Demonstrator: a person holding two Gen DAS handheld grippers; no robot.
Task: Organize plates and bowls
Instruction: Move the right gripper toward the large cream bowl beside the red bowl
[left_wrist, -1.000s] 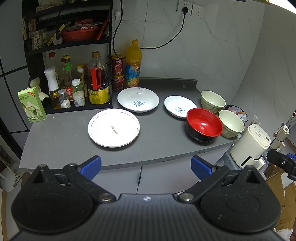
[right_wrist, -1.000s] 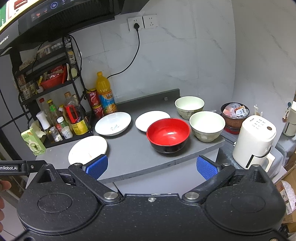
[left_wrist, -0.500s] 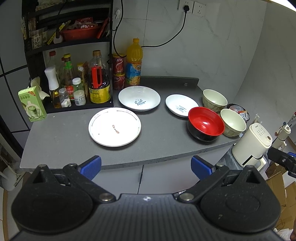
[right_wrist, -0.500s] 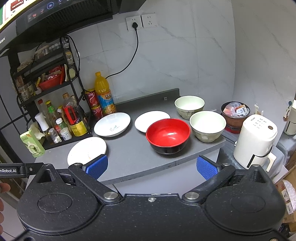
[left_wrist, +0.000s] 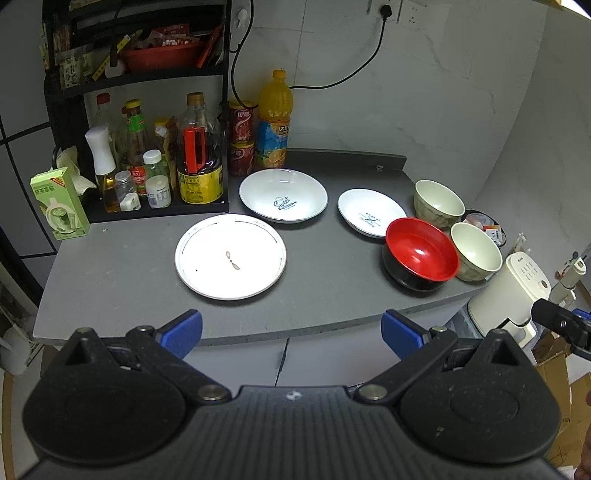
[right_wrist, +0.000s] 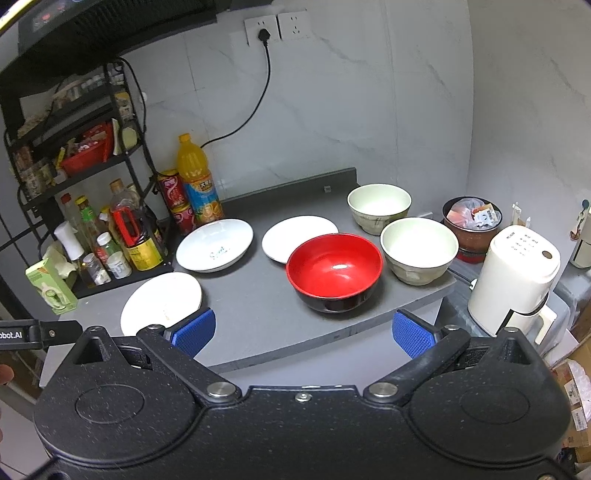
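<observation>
Both grippers hover off the counter's (left_wrist: 122, 266) front edge, nothing grasped. Left gripper (left_wrist: 291, 330) jaws spread wide, empty; right gripper (right_wrist: 302, 328) same, wide and empty.

Left view: flat plate (left_wrist: 231, 256) at 12 o'clock of the left gripper, nearest it. Deep plate (left_wrist: 283, 195) at 12 further back, small plate (left_wrist: 371, 212) at 1 o'clock. Red bowl (left_wrist: 421, 253) at 2 o'clock, touching or just beside the near cream bowl (left_wrist: 476, 251); far cream bowl (left_wrist: 439, 199) behind them.

Right view: red bowl (right_wrist: 334, 269) sits at 12 o'clock of the right gripper, cream bowls at 1 o'clock.

Dishes are spread singly, none stacked, so sorting looks not yet started. Plates sit left, bowls right, likely so each gripper handles its own side. Wide jaws suit gripping a rim. Bottle rack (left_wrist: 147, 155) at 10 o'clock, kettle (right_wrist: 513, 273) off the counter at 3.
</observation>
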